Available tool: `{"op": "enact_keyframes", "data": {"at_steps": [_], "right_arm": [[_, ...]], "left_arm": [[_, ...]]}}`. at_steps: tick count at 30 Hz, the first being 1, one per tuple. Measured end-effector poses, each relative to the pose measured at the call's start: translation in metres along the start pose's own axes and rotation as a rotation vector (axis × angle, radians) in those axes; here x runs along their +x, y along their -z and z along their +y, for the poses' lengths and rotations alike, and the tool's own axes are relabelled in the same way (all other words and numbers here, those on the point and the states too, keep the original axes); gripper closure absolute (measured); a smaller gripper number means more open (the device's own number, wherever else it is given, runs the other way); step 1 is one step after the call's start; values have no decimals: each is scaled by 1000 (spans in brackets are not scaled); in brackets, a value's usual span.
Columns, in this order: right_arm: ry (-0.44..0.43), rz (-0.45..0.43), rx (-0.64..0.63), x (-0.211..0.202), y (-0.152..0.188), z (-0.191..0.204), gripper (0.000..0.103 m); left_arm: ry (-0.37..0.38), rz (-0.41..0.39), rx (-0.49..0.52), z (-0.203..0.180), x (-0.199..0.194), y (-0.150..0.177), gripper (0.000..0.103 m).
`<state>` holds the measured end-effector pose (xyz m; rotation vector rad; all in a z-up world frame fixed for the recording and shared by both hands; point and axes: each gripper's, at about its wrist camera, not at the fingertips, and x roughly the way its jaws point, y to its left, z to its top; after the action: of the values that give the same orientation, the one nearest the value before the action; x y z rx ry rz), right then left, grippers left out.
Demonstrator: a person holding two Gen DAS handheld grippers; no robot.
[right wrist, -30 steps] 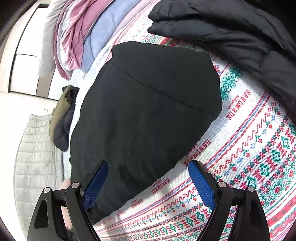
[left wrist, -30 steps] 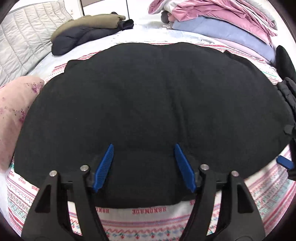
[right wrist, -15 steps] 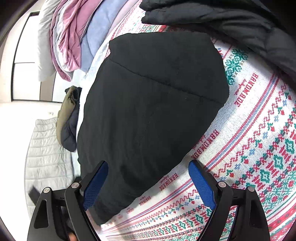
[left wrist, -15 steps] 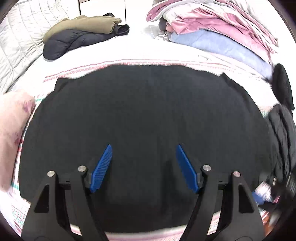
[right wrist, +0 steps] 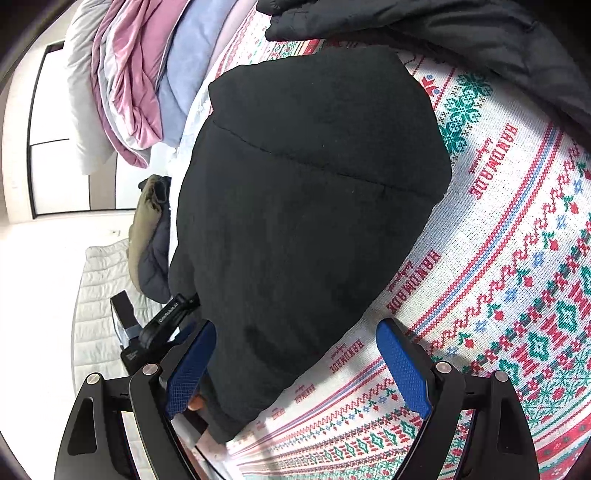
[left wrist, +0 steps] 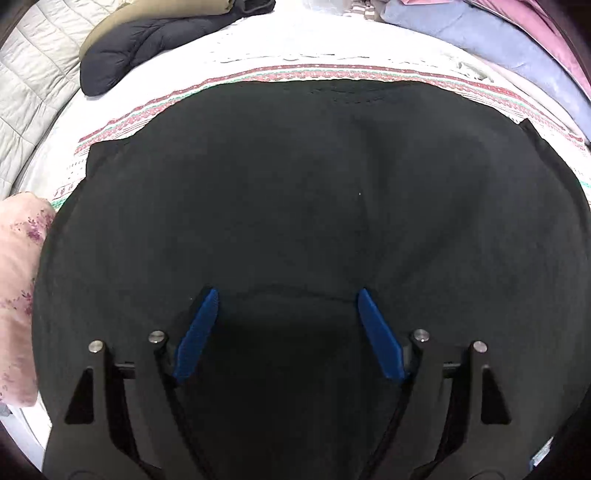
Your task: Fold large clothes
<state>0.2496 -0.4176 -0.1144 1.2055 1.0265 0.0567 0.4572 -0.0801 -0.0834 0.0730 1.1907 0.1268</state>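
A large black garment (left wrist: 295, 184) lies spread flat on a white blanket with a red and green knit pattern (left wrist: 295, 72). My left gripper (left wrist: 287, 293) points steeply down over the garment's middle. Its jaws are opening, and only the flat cloth below shows between the blue pads (left wrist: 195, 332); nothing is pinched. In the right wrist view the black garment (right wrist: 314, 184) runs away from me across the patterned blanket (right wrist: 517, 277). My right gripper (right wrist: 297, 325) hangs open over the garment's near edge, gripping nothing. The black body of the left gripper (right wrist: 168, 319) shows at the garment's left side.
Pink, grey and blue bedding is stacked at the far side (left wrist: 480, 40) (right wrist: 140, 74). Folded olive and navy jackets (left wrist: 147, 40) lie at the back left. A black puffer jacket (right wrist: 443, 33) borders the garment. A pink floral cloth (left wrist: 18, 277) and a grey quilted cover (left wrist: 29, 92) are on the left.
The left gripper has slid forward over the black garment, so its near hem and the blanket strip have left the view; its jaws stand slightly wider. The right gripper only tilted a little.
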Motion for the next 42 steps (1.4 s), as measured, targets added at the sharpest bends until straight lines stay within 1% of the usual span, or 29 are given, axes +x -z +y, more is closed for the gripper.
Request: {"op": "enact_keyframes", "data": {"at_steps": [2, 5, 7, 10, 14, 16, 18, 20, 22, 24, 25, 27, 29, 30, 32, 33, 35, 37, 38, 40, 41, 42], "right_arm": [[-1, -3, 1, -2, -1, -1, 13], [-8, -5, 13, -3, -1, -4, 13], [-5, -12, 13, -4, -2, -4, 13], [3, -14, 4, -4, -1, -4, 13], [0, -11, 6, -3, 0, -4, 13], [-5, -9, 12, -3, 0, -4, 13], [-13, -4, 18, -2, 0, -4, 13], [-18, 0, 23, -1, 1, -5, 13], [-13, 2, 16, 0, 1, -3, 13], [-13, 3, 12, 1, 1, -2, 13], [-12, 2, 12, 1, 1, -2, 13], [-12, 5, 11, 2, 1, -2, 13], [-17, 7, 15, 2, 0, -3, 13], [-19, 8, 17, 2, 0, -3, 13], [-19, 10, 13, 3, -1, -2, 13], [-19, 11, 13, 3, -1, -3, 13], [-22, 8, 20, 2, -1, -3, 13], [-20, 6, 20, 2, -1, -3, 13], [-21, 5, 20, 2, 0, -3, 13], [-25, 4, 22, 2, 0, -5, 13], [-27, 4, 26, 1, 0, -5, 13], [-28, 2, 29, 1, 0, -5, 13]], "left_arm": [[22, 10, -12, 3, -7, -7, 26], [20, -30, -31, 11, -19, -20, 26], [28, -39, -50, 17, -22, -31, 26], [79, -27, -71, 20, -18, -48, 26], [88, -18, -79, 17, -10, -64, 26], [72, -21, -90, 14, 0, -73, 26], [25, 8, -102, 12, 12, -75, 26], [27, 38, -134, 14, 29, -72, 26], [19, 16, -153, 13, 37, -67, 25], [-4, 7, -141, 9, 36, -66, 24], [-1, 11, -139, 8, 34, -67, 25], [26, 19, -140, 13, 29, -69, 26], [63, 7, -162, 26, 13, -68, 26], [68, -1, -171, 32, 7, -68, 26], [95, -38, -172, 42, -17, -59, 26], [120, -56, -157, 44, -29, -51, 26], [158, -68, -111, 42, -51, -27, 26], [188, -83, -58, 38, -67, 4, 26], [195, -86, -37, 36, -72, 23, 26], [197, -86, -6, 35, -74, 47, 26], [192, -82, -3, 35, -70, 59, 26], [184, -74, -9, 34, -65, 64, 26]]}}
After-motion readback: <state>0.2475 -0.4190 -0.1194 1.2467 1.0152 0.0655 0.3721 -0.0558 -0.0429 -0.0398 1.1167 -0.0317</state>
